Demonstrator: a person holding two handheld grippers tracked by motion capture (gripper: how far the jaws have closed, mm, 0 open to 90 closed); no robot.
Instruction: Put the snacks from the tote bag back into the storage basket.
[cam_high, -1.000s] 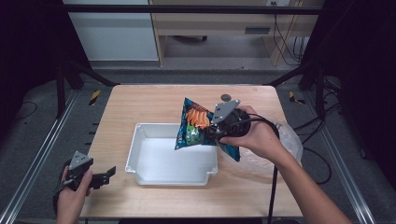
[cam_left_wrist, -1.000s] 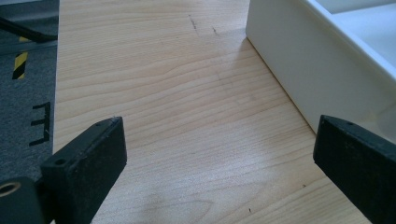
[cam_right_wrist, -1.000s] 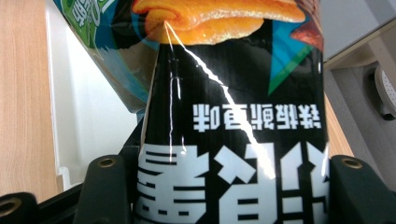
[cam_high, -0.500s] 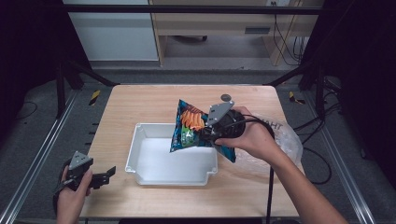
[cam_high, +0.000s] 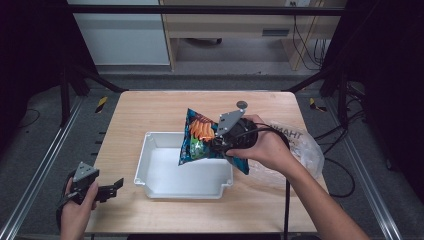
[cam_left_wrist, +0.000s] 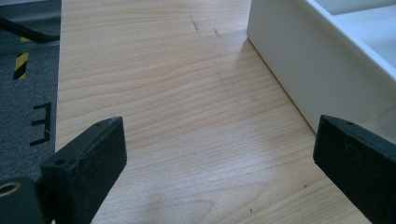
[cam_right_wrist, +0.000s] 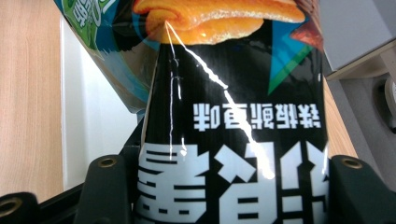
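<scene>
— Our right gripper (cam_high: 216, 145) is squeezed onto the chip bag (cam_high: 200, 137). See how the bag sits tight between both black jaws in the right gripper view? Our left gripper (cam_high: 107, 191) is wide open with nothing in it, low at the near left corner of the table (cam_high: 150, 107).

— Where is the bag now?

— We hold it up in the air, over the right side of the white tray (cam_high: 145, 172). It tilts, and its far end points up.

— So what should we do?

— No one gave us a job, but we think the bag goes in the tray. We should move it a bit more to the middle, bring it down slowly, and let go when it is low.

— And the crinkly clear bag (cam_high: 305, 145) behind our right hand (cam_high: 267, 150)?

— We leave it alone on the table.
</scene>
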